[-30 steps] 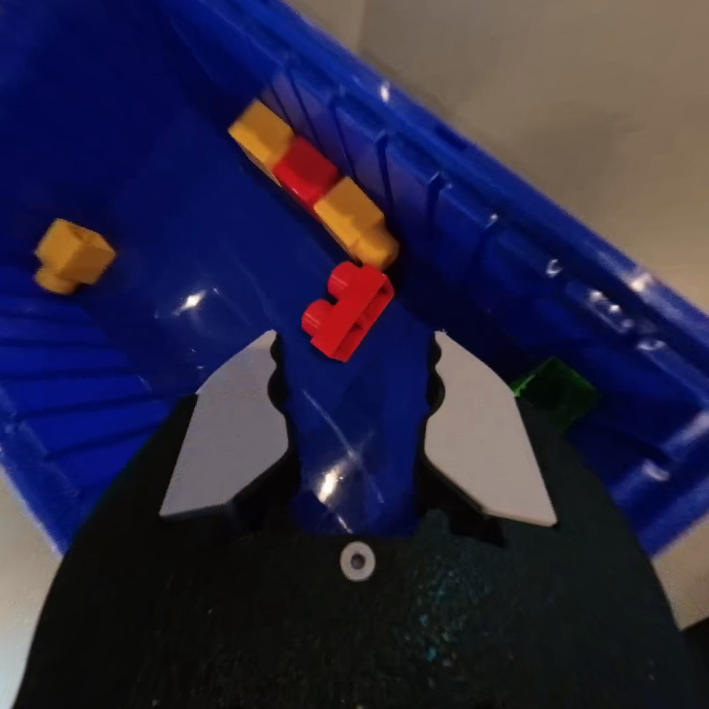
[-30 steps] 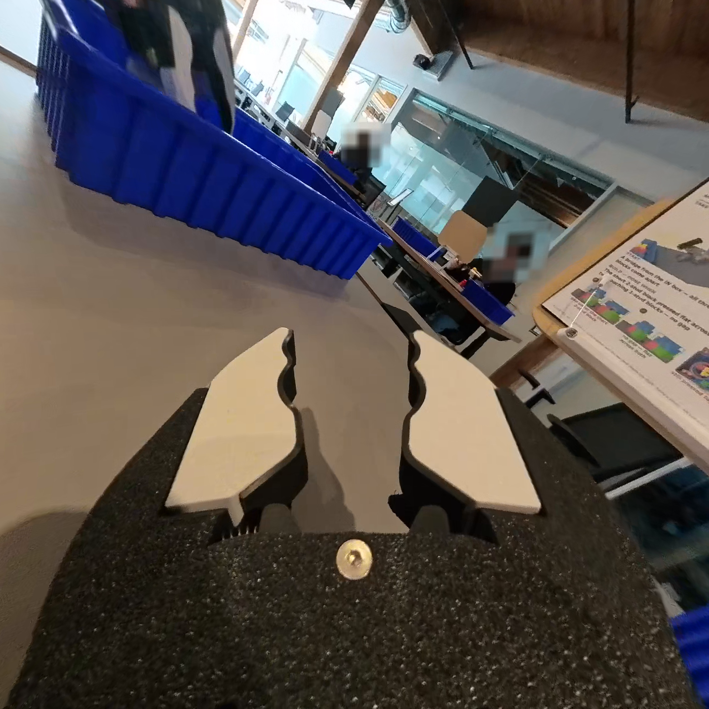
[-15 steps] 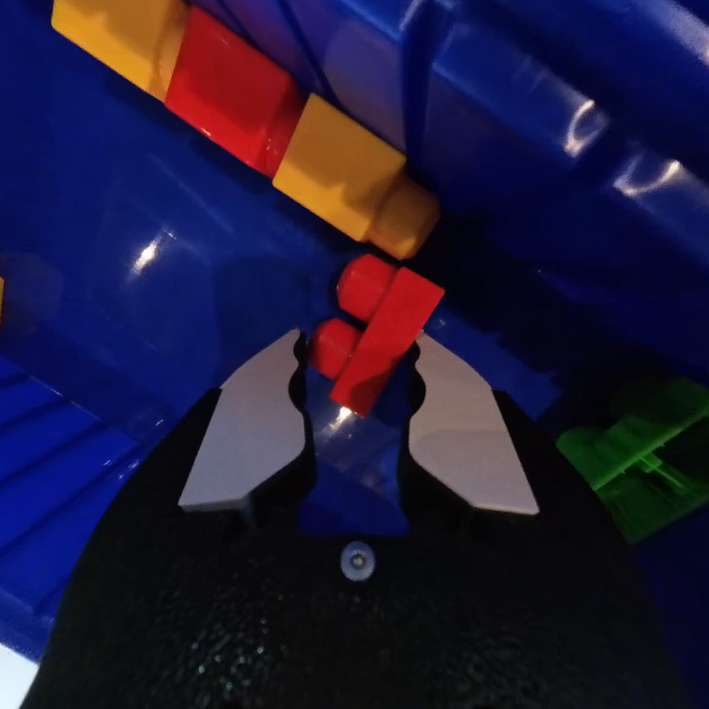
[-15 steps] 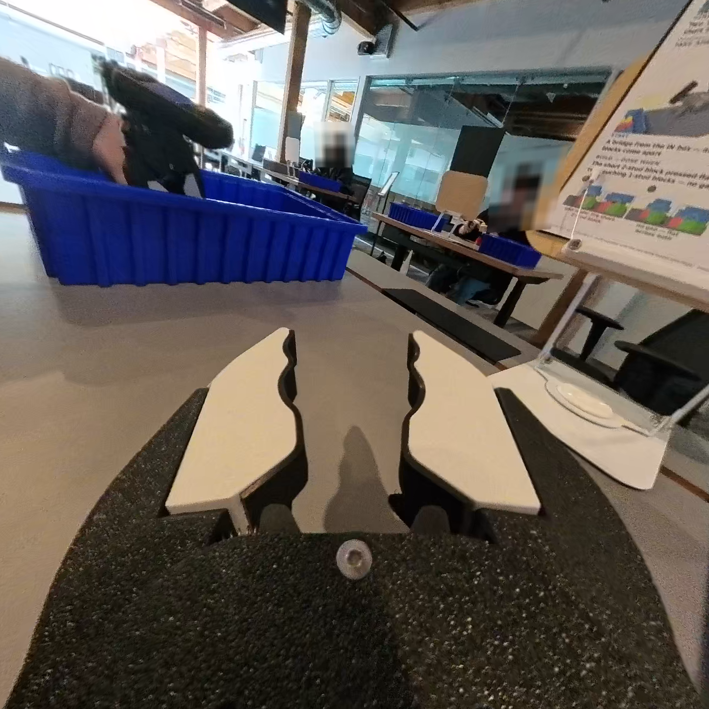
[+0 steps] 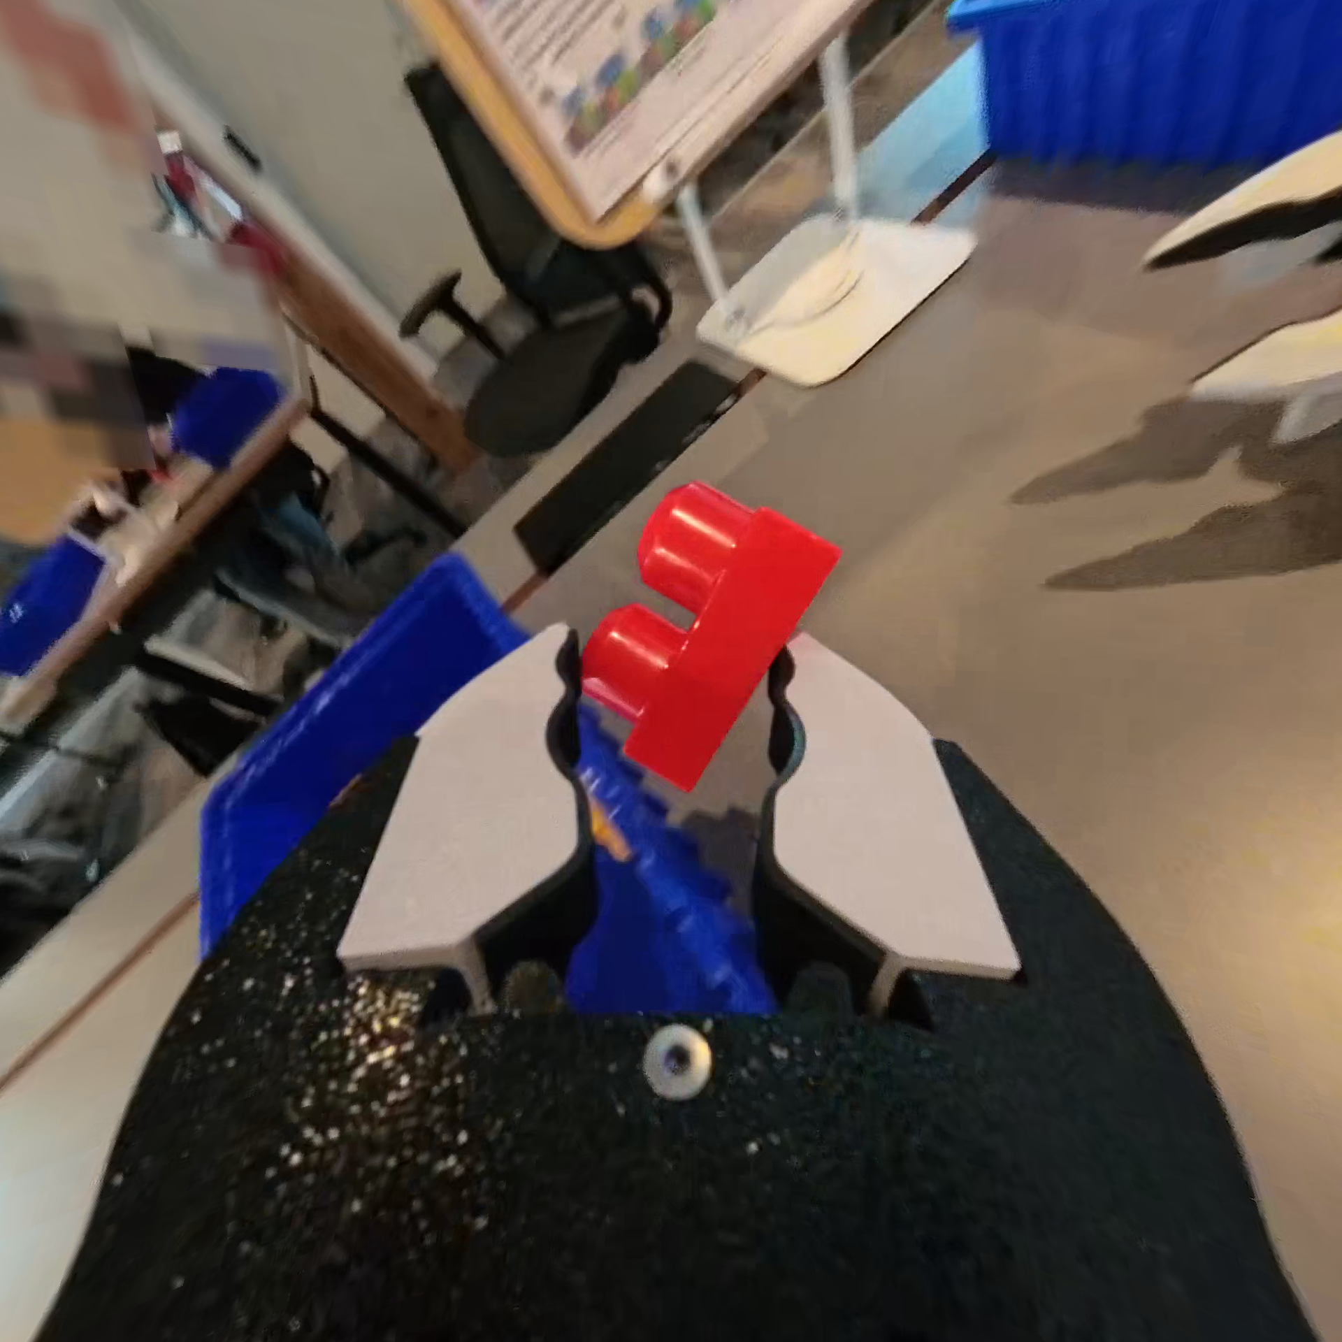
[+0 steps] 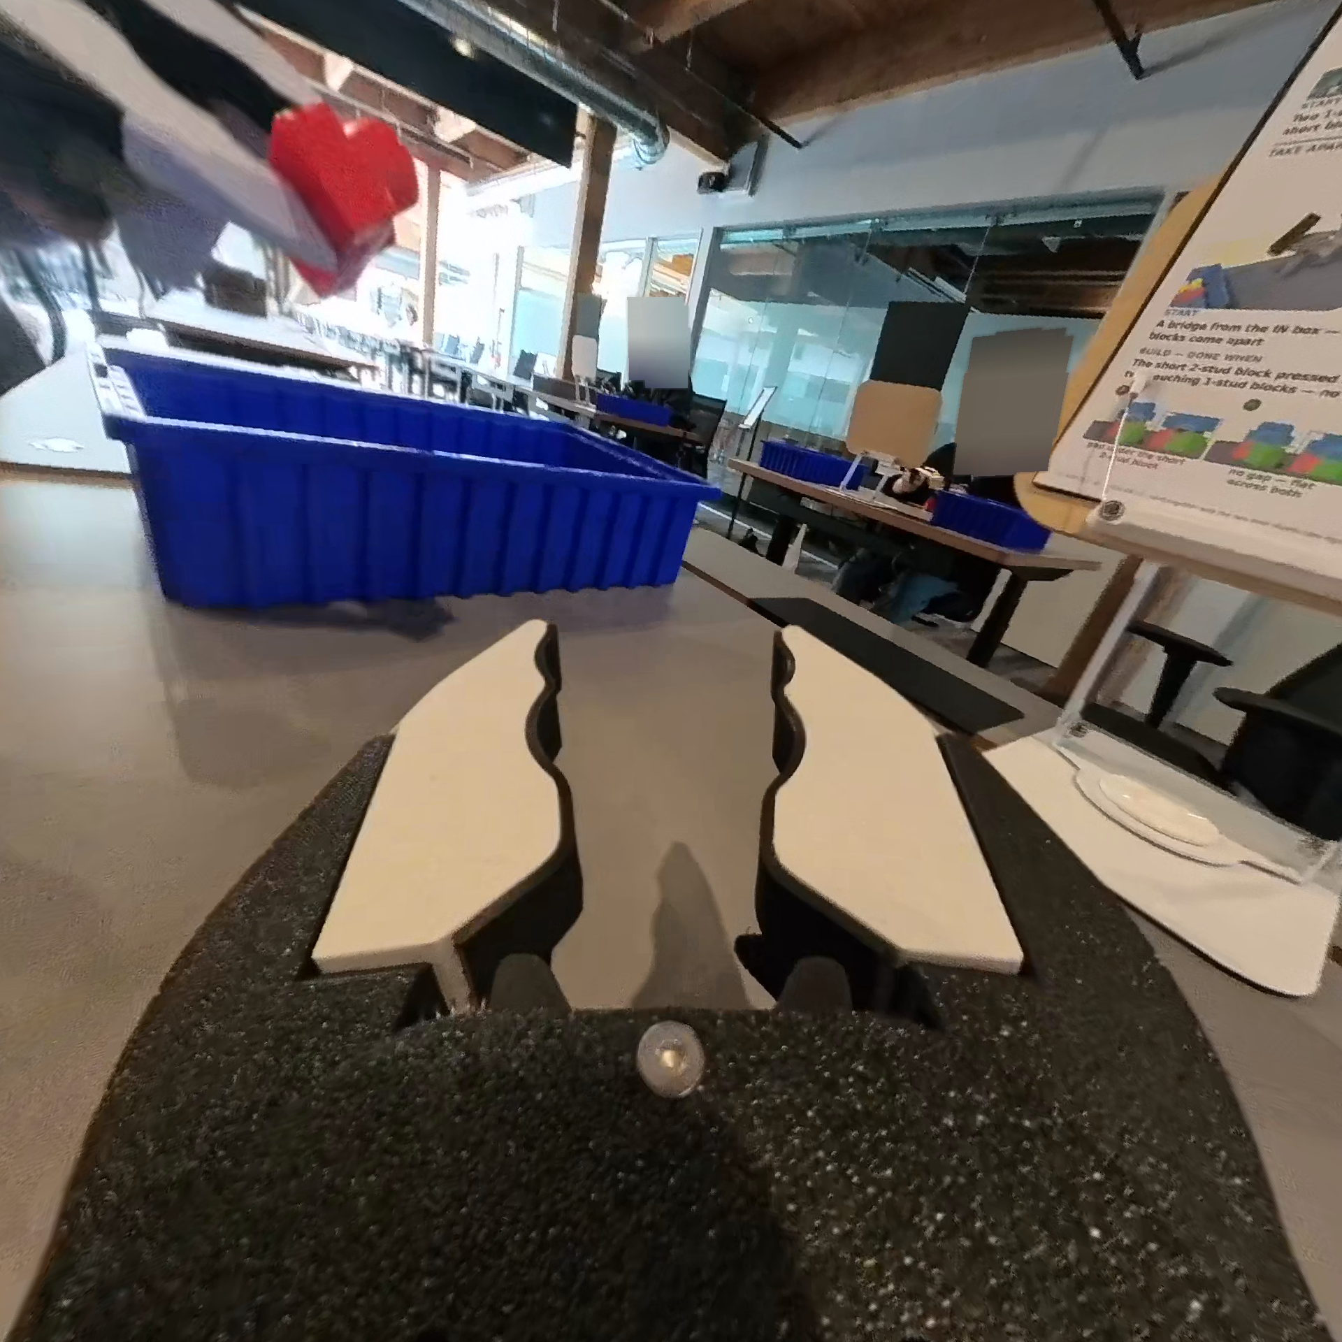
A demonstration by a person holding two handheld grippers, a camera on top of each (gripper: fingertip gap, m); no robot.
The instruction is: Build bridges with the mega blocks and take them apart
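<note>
My left gripper is shut on a red two-stud block and holds it in the air above the corner of the blue bin, over the grey table. The block sits tilted between the fingertips, studs pointing up and left. In the right wrist view the same red block and the left gripper show blurred at the upper left, above the blue bin. My right gripper is open and empty, low over the table.
A white instruction board on a clear stand with a white base stands at the table's right. A black strip lies along the far table edge. Office chairs and other tables with blue bins lie beyond.
My left gripper has closed on the red block inside the bin and lifted it out above the bin's rim. My right gripper has levelled out slightly and stays open.
</note>
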